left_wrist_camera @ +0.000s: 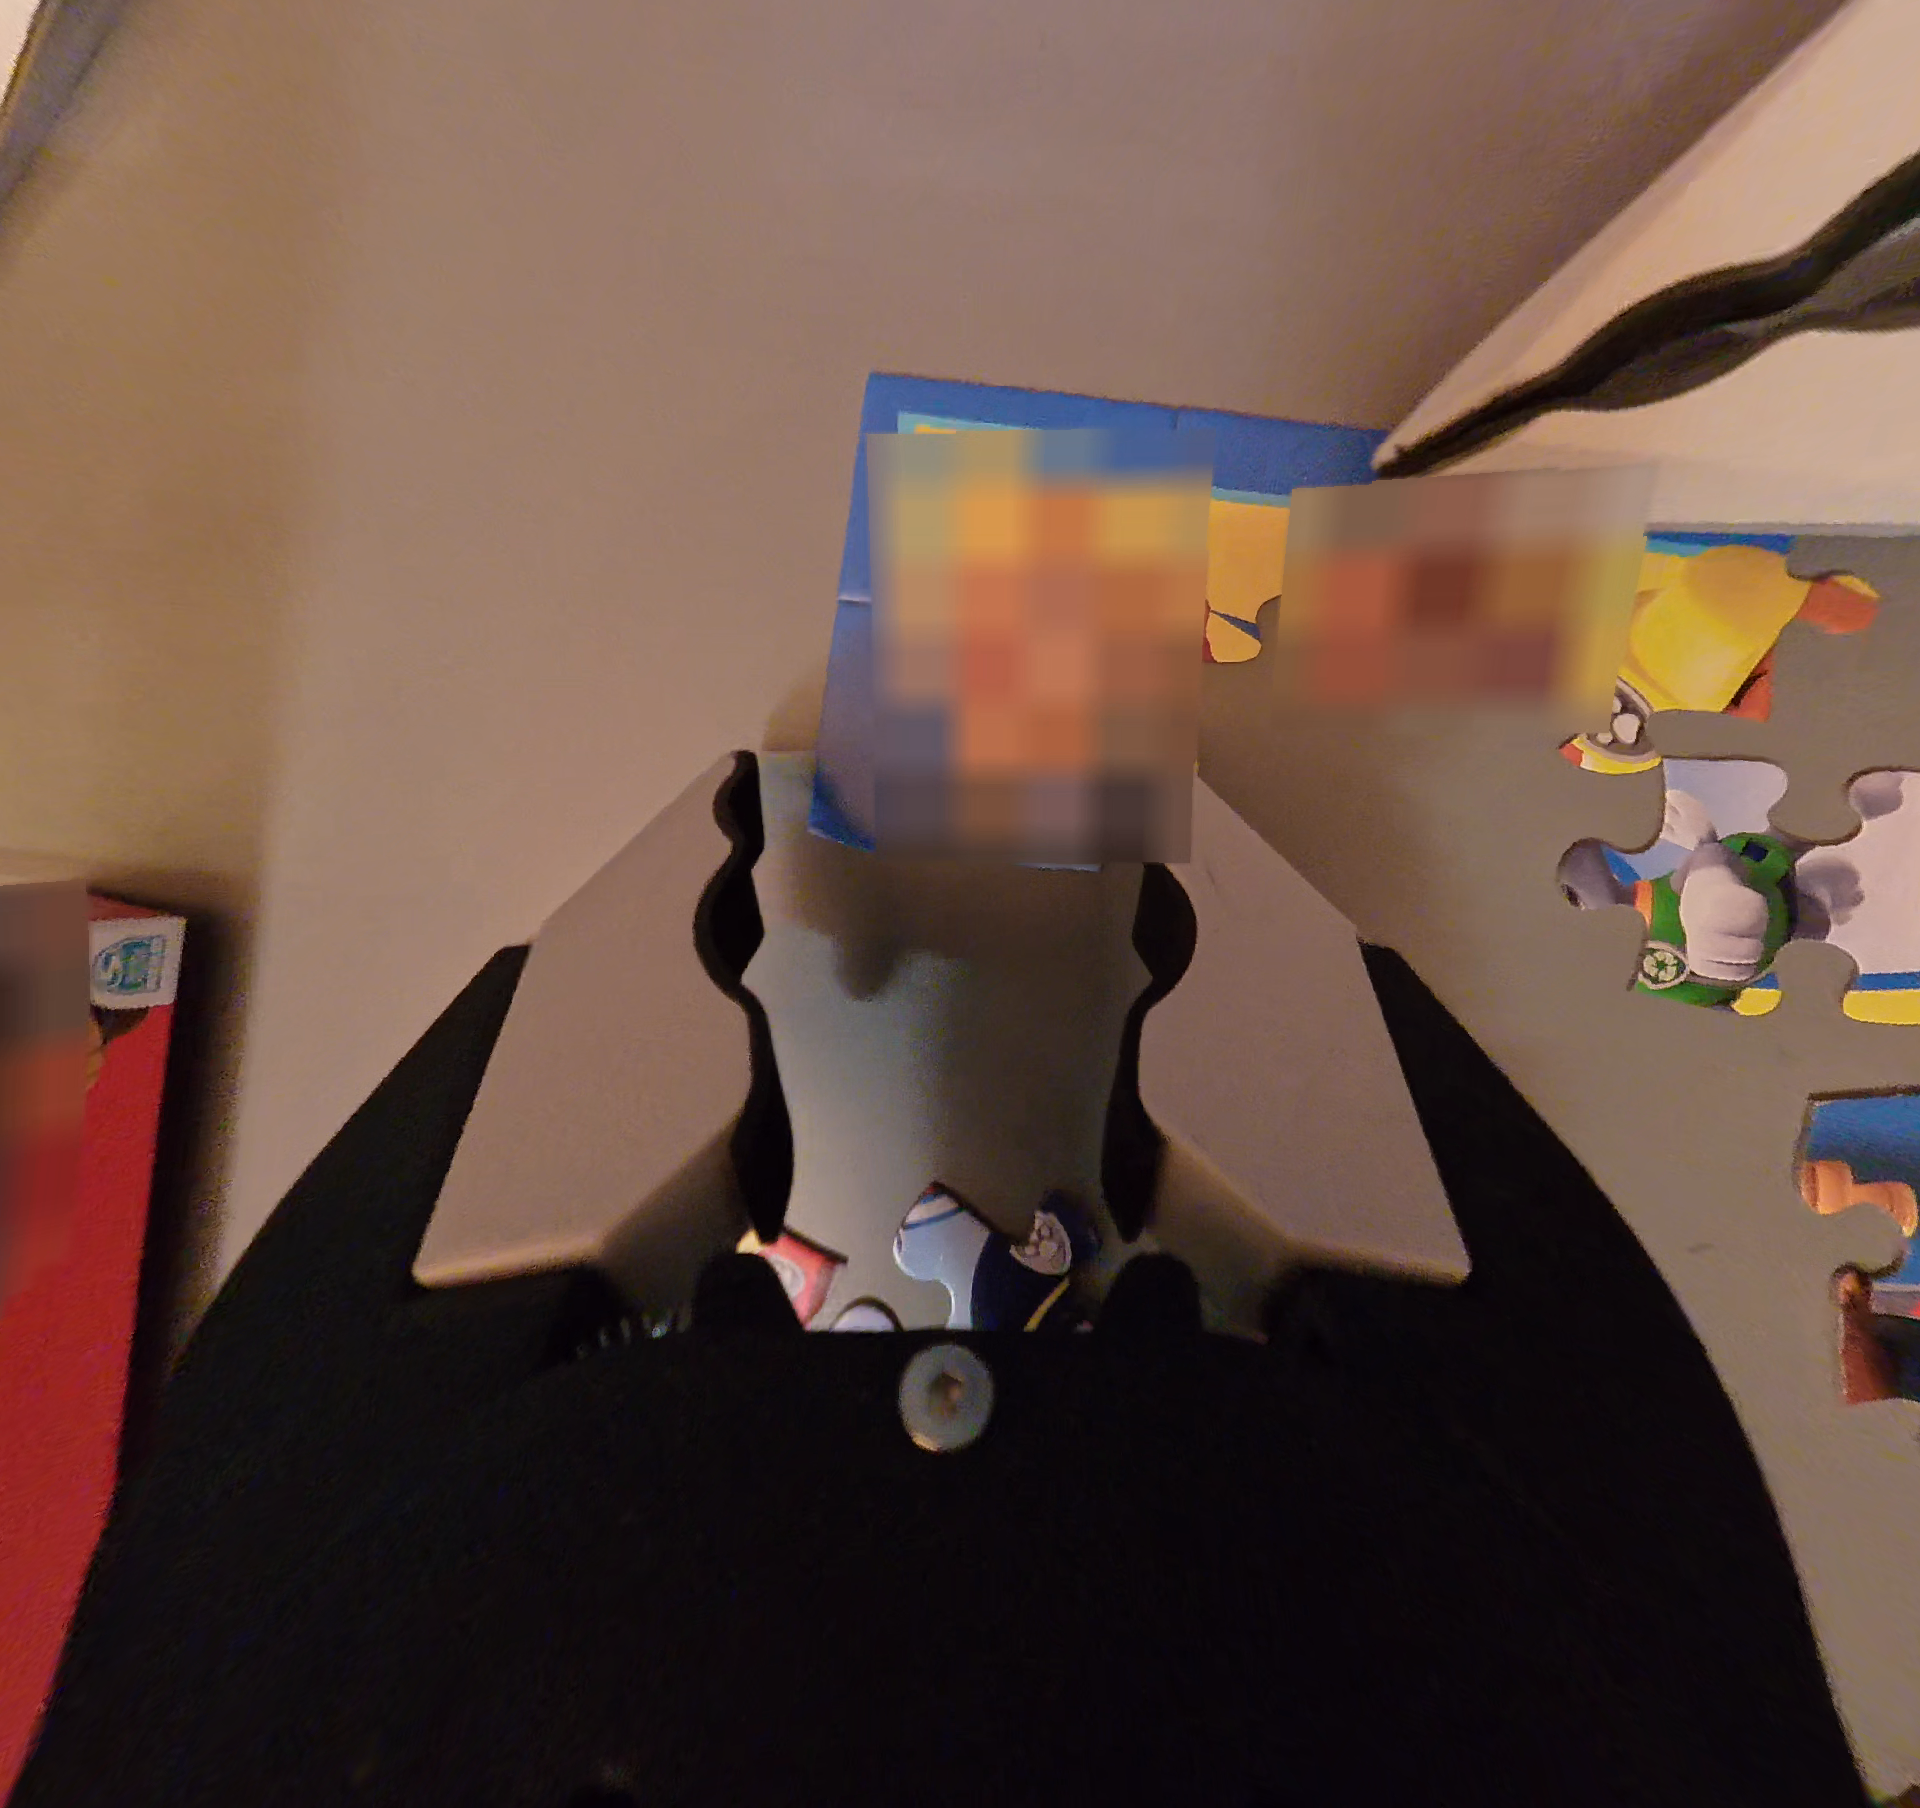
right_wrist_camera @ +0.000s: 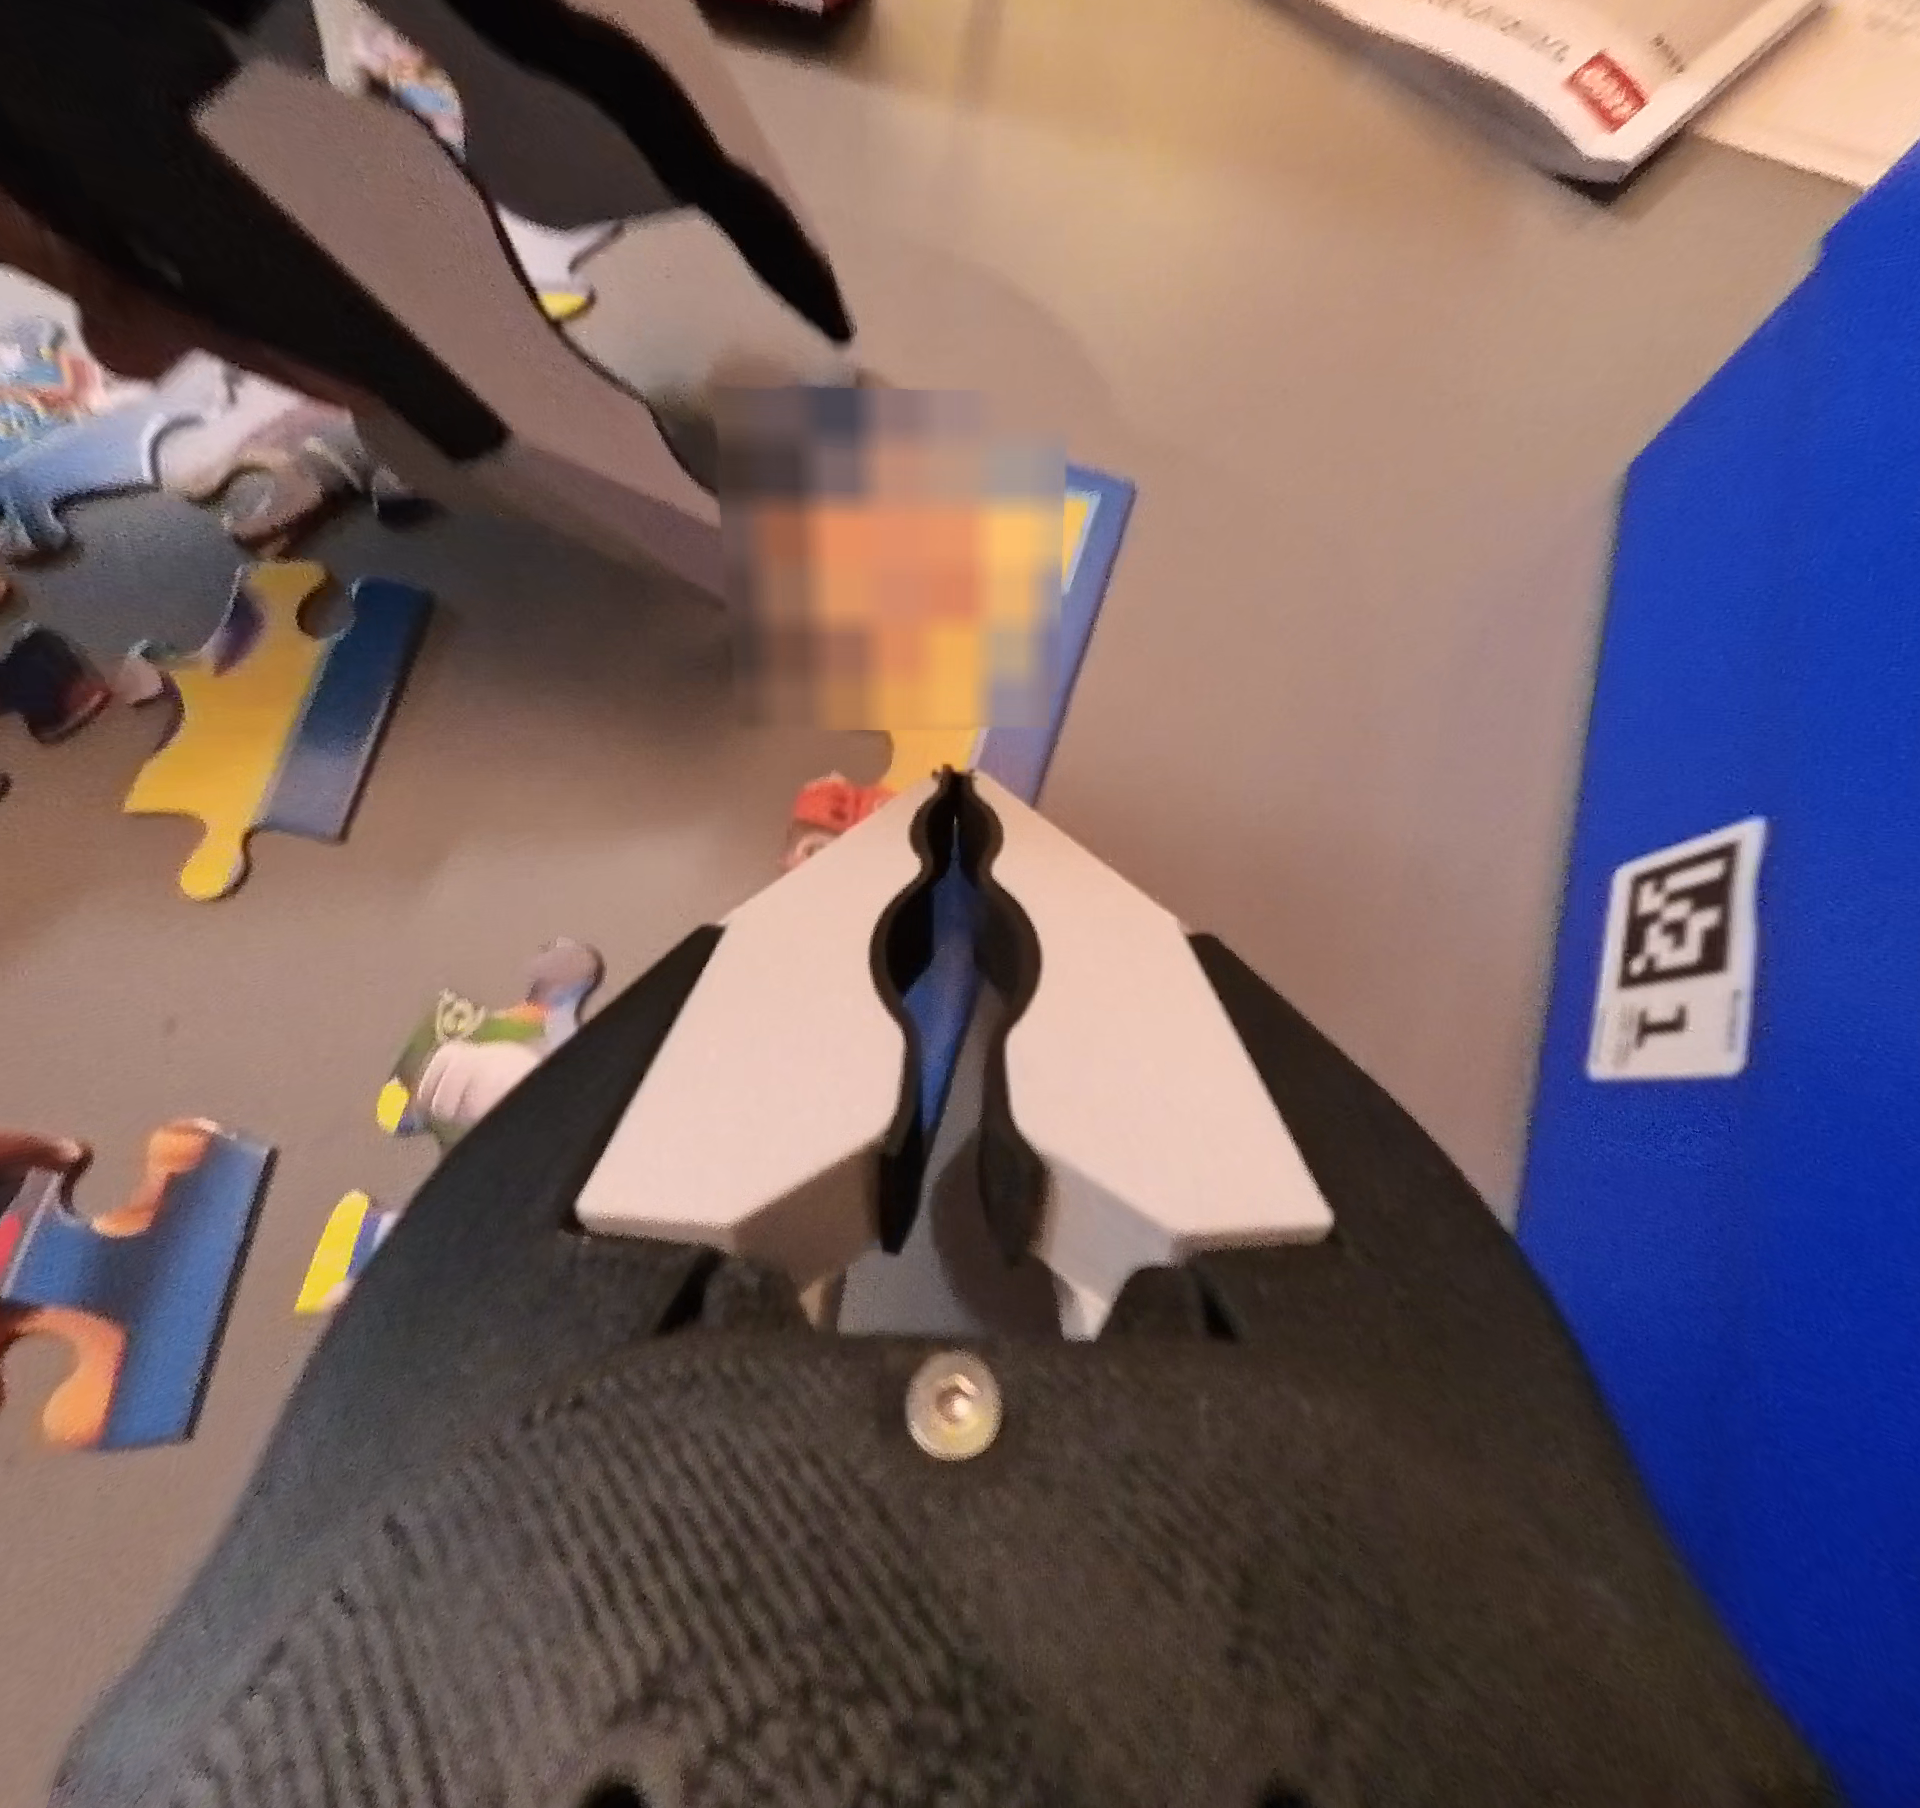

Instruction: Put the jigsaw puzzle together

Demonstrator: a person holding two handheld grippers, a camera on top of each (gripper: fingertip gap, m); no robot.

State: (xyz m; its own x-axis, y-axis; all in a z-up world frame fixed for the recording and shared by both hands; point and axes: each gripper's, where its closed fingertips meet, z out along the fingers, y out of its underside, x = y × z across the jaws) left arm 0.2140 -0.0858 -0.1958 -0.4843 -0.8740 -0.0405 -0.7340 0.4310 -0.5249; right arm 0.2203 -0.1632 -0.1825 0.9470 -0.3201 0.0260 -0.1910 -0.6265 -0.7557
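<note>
A joined puzzle section with a blue border [left_wrist_camera: 1288,454] lies on the grey table [left_wrist_camera: 416,408]; it also shows in the right wrist view [right_wrist_camera: 1081,615]. My left gripper [left_wrist_camera: 956,823] is open just short of that section's near edge, with nothing between its pads [left_wrist_camera: 727,885]. It also shows open at the upper left of the right wrist view [right_wrist_camera: 758,387]. My right gripper [right_wrist_camera: 956,782] is shut, its tip at the section's blue edge. The blue border shows through the hollows between its pads. Its tip also shows in the left wrist view [left_wrist_camera: 1392,454].
Loose puzzle pieces lie right of the left gripper [left_wrist_camera: 1714,885] and left of the right gripper [right_wrist_camera: 281,709]. A red box [left_wrist_camera: 62,1187] stands at the left. A blue box with a black-and-white tag [right_wrist_camera: 1766,823] is close on the right; a booklet [right_wrist_camera: 1507,23] lies beyond.
</note>
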